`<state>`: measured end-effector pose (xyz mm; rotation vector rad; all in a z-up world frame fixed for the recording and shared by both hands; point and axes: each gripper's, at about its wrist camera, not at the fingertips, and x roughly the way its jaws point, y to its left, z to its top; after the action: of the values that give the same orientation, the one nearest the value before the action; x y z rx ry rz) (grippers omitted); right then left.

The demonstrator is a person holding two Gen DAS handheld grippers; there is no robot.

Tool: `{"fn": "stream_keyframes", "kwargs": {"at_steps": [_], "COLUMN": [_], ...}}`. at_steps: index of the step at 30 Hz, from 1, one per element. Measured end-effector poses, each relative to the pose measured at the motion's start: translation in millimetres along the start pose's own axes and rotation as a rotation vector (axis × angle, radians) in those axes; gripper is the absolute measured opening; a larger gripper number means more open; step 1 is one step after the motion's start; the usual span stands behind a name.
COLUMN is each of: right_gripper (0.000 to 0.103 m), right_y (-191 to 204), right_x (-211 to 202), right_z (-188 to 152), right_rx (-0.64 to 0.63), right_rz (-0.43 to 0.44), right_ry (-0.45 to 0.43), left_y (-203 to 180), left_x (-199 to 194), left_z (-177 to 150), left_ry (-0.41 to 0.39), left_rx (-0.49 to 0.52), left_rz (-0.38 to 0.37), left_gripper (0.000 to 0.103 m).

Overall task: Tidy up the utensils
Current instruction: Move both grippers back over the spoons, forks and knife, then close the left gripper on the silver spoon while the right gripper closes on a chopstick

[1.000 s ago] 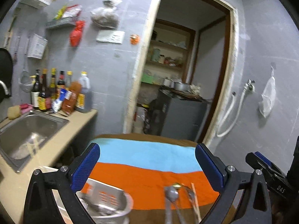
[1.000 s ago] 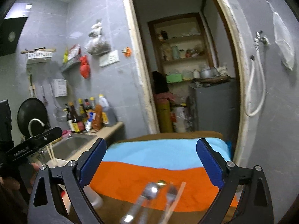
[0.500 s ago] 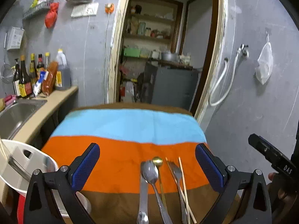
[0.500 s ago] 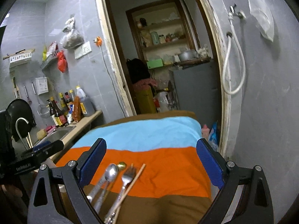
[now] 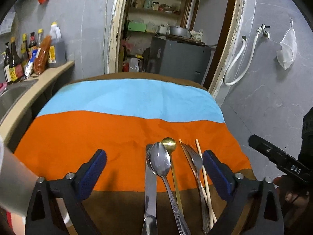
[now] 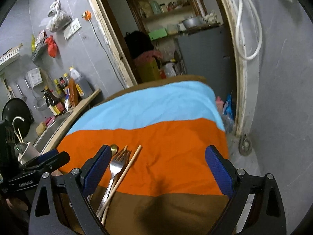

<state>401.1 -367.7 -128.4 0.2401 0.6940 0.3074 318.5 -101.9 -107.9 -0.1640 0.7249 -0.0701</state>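
Observation:
Utensils lie side by side on a striped cloth (image 5: 109, 133): a table knife (image 5: 150, 184), a steel spoon (image 5: 160, 161), a gold spoon (image 5: 169, 143), a fork (image 5: 195, 159) and a pair of wooden chopsticks (image 5: 202, 168). My left gripper (image 5: 154, 166) is open and empty, its fingers either side of the utensils, above them. My right gripper (image 6: 158, 168) is open and empty over the cloth (image 6: 176, 146), with the fork (image 6: 115, 164) and chopsticks (image 6: 129, 166) by its left finger. A white holder (image 6: 28, 151) with chopsticks in it stands at the left.
A counter with a steel sink (image 5: 9, 96) and sauce bottles (image 5: 29, 54) runs along the left wall. A doorway (image 5: 168, 29) opens behind the table. A grey wall with a hose (image 5: 240, 62) is on the right. The right gripper's body (image 5: 279, 160) shows at the right edge.
Both grippers have swung rightward and tilted down toward the table. The utensils now lie between the left gripper's fingers; the white holder has slid out of the left view.

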Motion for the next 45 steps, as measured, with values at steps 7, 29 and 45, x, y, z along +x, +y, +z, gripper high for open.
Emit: {"fn": "stream_keyframes", "kwargs": {"at_steps": [7,29,45], "right_gripper": [0.064,0.014,0.006], "right_y": [14,21,35], "right_x": [44,118,131], "right_z": [-12,-26,-20], "right_rx": [-0.031,0.037,0.088], "right_rz": [0.06,0.211,0.138], "right_ry": [0.102,0.328,0.402], "left_y": [1,12,6], "left_x": [25,77,81], "left_z": [0,3,9], "left_ry": [0.038,0.209,0.281], "left_rx": [0.028,-0.025,0.053], "left_rz": [-0.012,-0.172,-0.126], "left_gripper": [0.072,0.023,0.006]}}
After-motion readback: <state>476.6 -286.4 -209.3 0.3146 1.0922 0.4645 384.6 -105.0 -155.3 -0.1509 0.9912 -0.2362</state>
